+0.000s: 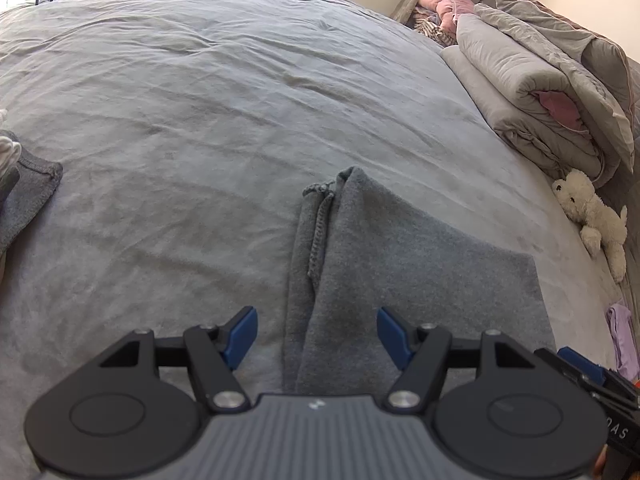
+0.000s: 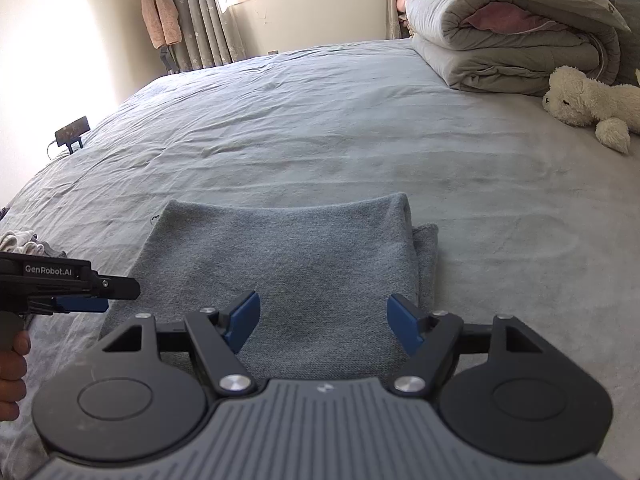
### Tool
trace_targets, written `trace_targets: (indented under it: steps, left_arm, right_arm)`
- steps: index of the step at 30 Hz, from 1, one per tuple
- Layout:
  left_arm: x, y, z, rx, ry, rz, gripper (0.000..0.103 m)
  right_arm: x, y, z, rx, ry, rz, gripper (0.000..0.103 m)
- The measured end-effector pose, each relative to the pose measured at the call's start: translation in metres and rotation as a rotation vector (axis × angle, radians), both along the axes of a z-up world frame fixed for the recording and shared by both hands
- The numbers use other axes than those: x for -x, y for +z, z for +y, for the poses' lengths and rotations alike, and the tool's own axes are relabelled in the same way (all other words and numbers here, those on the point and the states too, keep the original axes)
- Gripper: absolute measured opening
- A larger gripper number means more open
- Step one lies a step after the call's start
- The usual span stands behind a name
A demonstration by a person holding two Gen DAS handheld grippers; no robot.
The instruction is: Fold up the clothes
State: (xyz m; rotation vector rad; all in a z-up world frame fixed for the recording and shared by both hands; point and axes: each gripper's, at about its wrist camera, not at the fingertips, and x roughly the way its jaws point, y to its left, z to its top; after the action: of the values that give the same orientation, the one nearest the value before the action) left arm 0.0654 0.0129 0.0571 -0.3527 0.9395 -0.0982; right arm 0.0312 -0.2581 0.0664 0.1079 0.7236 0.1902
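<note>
A folded dark grey garment (image 1: 400, 264) lies flat on the light grey bed sheet (image 1: 200, 120); it also shows in the right wrist view (image 2: 288, 264) as a neat rectangle. My left gripper (image 1: 318, 332) is open and empty, just above the garment's left folded edge. My right gripper (image 2: 324, 324) is open and empty, over the garment's near edge. The left gripper shows at the left of the right wrist view (image 2: 80, 300), held in a hand beside the garment. The right gripper's blue finger (image 1: 580, 364) shows at the right edge of the left wrist view.
Another grey garment (image 1: 28, 192) with white cloth lies at the far left. A stack of folded grey duvets (image 2: 512, 36) and a white plush dog (image 2: 588, 104) sit at the right. A lilac cloth (image 1: 622, 332) lies at the bed's right side. A small black device (image 2: 72, 132) stands at the bed's far edge.
</note>
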Motion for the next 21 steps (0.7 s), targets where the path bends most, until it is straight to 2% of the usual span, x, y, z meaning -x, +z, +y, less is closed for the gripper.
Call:
trace_targets:
  steps: [5, 10, 13, 17, 21]
  left_arm:
    - [0.003, 0.004, -0.005, 0.001, -0.027, -0.032, 0.068]
    - [0.006, 0.007, -0.012, -0.006, -0.064, -0.071, 0.068]
    - [0.007, 0.003, -0.019, -0.022, -0.097, -0.079, 0.068]
    - [0.003, -0.011, -0.022, -0.050, -0.099, -0.019, 0.068]
    - [0.002, -0.016, -0.018, -0.032, -0.088, 0.003, 0.069]
  right_arm:
    - [0.001, -0.003, 0.010, 0.048, 0.030, -0.003, 0.078]
    - [-0.006, -0.017, 0.009, 0.060, 0.007, 0.088, 0.079]
    - [-0.007, -0.017, 0.008, 0.055, 0.007, 0.095, 0.081]
    - [-0.006, -0.018, 0.007, 0.052, 0.006, 0.097, 0.081]
    - [-0.006, -0.015, 0.004, 0.044, -0.011, 0.089, 0.081]
